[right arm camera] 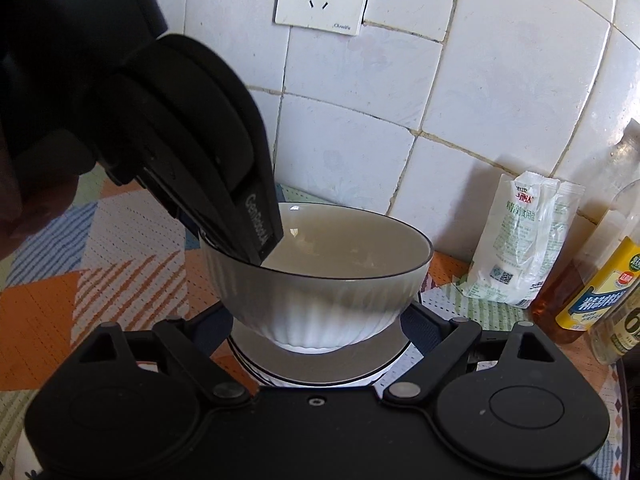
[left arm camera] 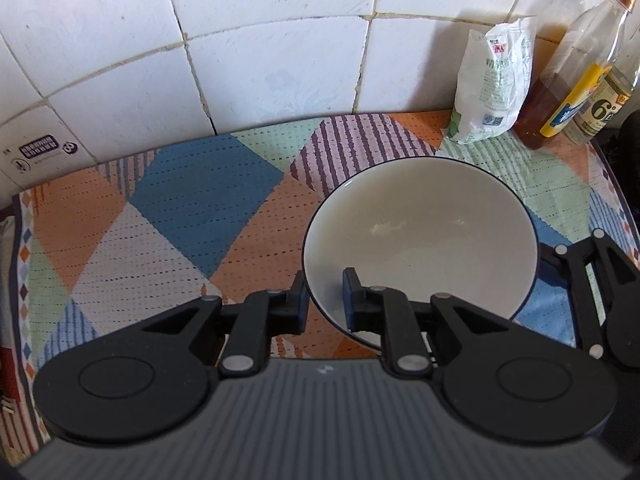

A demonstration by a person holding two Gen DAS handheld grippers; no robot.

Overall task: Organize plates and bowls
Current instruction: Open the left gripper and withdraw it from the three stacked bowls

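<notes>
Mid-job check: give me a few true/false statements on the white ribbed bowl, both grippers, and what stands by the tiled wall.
1. The left gripper is clamped on the rim of the white ribbed bowl with the dark rim line. True.
2. The right gripper is shut on the bowl's base. False: its jaws stand wide either side, not pressing.
3. The bowl holds soup. False: it is empty.
4. A white plastic bag with green print leans against the wall. True.
5. The bowl lies upside down. False: it is upright.
</notes>
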